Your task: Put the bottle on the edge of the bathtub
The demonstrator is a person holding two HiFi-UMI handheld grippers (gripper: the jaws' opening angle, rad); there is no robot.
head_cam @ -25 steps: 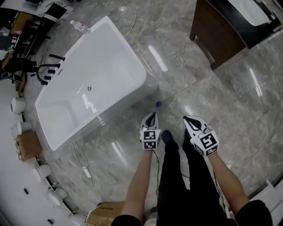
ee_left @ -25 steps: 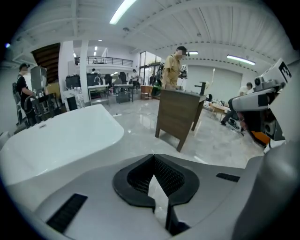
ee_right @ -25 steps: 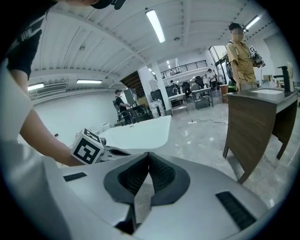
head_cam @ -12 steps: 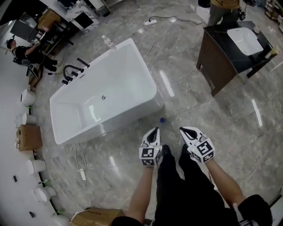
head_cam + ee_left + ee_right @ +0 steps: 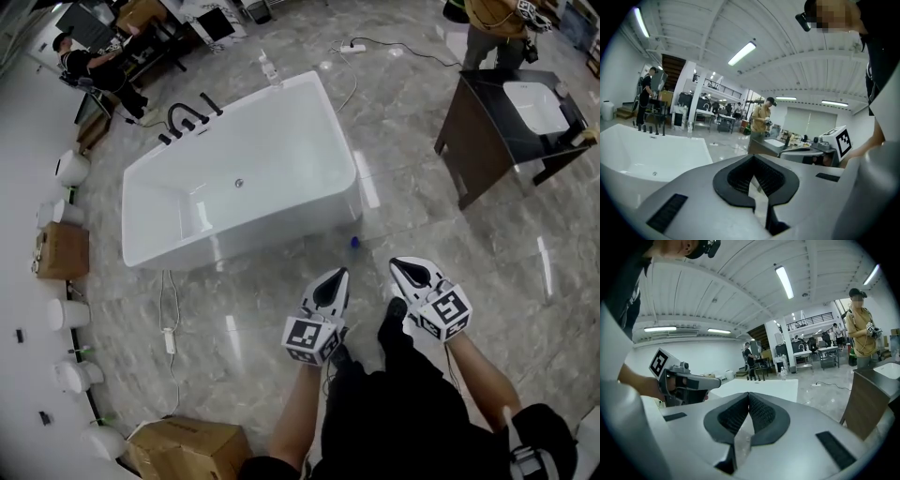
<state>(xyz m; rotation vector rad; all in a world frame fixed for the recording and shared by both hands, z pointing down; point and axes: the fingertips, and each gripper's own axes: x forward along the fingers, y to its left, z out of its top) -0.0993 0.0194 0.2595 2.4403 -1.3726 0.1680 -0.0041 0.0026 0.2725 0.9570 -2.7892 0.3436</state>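
1. Tub (image 5: pixel 281 150): seen on the floor (image 5: pixel 412 122), ahead and to the left.
2. Left hand-held gripper (image 5: pixel 339 277) and right hand-held gripper (image 5: pixel 398 266): well apart from the tub, with jaws pressed together and nothing held.
3. Bottle (image 5: pixel 270 67): seen upright at the tub's far corner; whether it stands on the rim or on the floor behind cannot be told.
4. Approach is judged to be the step in hand. The tub must be rounded and one hand-held gripper opened before any grasp.
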